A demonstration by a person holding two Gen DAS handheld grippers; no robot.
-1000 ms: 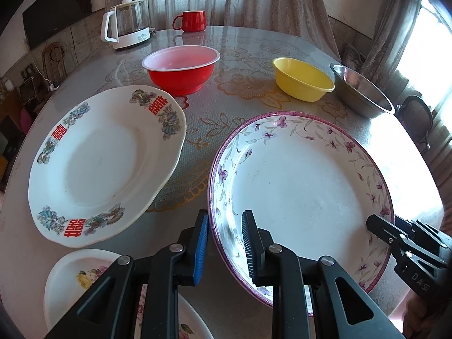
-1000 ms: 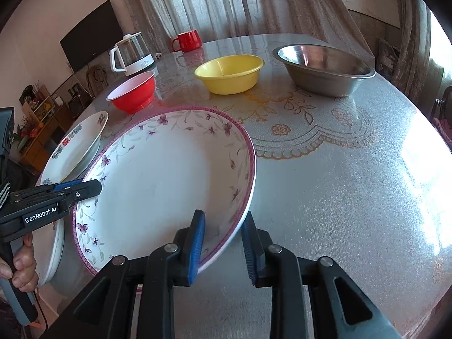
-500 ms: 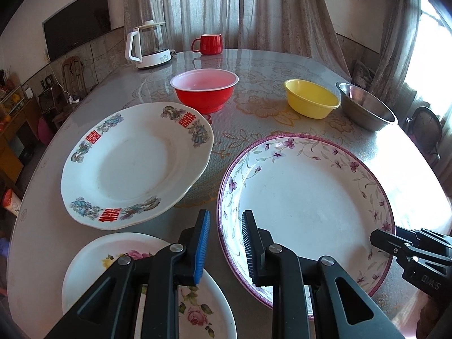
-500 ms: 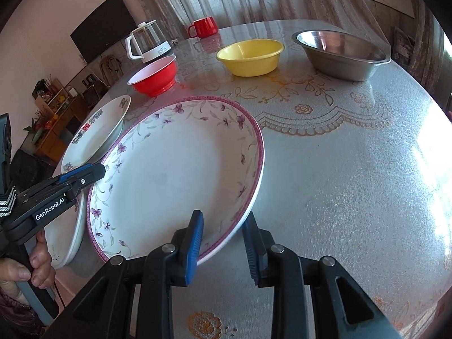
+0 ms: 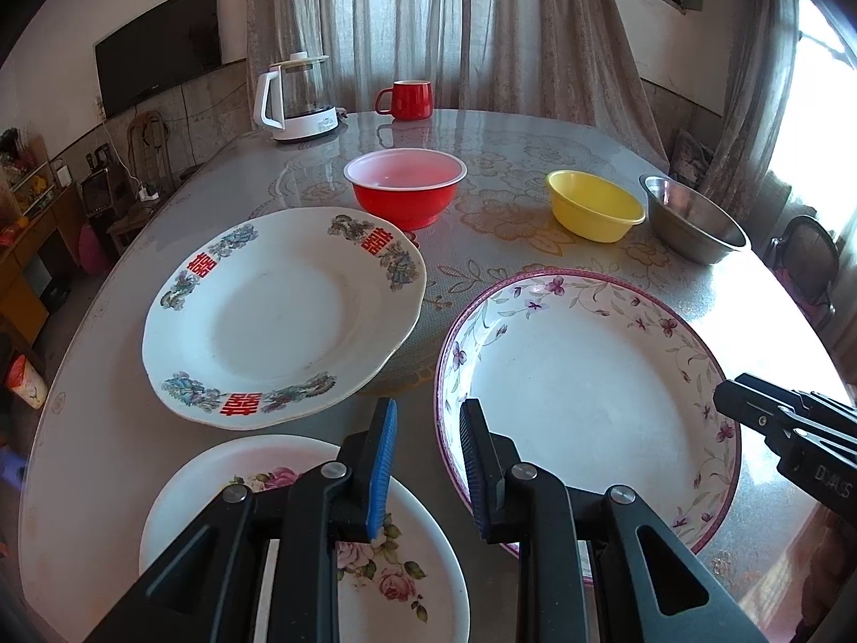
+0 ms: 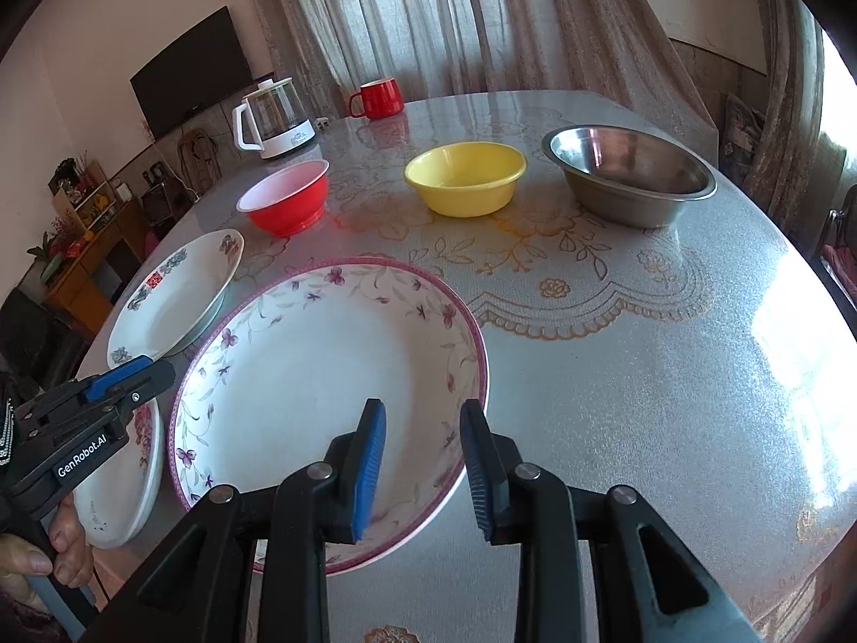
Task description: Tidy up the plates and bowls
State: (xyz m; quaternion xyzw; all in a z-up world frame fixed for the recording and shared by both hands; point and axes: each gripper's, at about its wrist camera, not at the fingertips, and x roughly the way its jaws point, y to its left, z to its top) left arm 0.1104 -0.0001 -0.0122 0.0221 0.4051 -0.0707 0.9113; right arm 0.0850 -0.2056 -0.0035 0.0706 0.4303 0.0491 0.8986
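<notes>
A large purple-flowered plate [image 5: 589,391] [image 6: 321,391] lies at the table's near edge. A plate with red characters [image 5: 278,311] [image 6: 177,294] lies to its left. A small rose plate [image 5: 300,536] [image 6: 123,477] lies nearest on the left. Behind stand a red bowl [image 5: 404,187] [image 6: 286,203], a yellow bowl [image 5: 594,206] [image 6: 466,177] and a steel bowl [image 5: 693,219] [image 6: 629,174]. My left gripper [image 5: 428,461] is open and empty, above the gap between the rose plate and the purple plate. My right gripper [image 6: 423,461] is open and empty, over the purple plate's near right rim.
A glass kettle [image 5: 294,96] and a red mug [image 5: 407,99] stand at the far edge of the round table [image 6: 643,348]. A chair [image 5: 809,262] stands off the right side. Curtains hang behind.
Both grippers have pulled back and risen, away from the purple plate's rim. The right gripper's jaws have opened wider. The rose plate has come more fully into the left view.
</notes>
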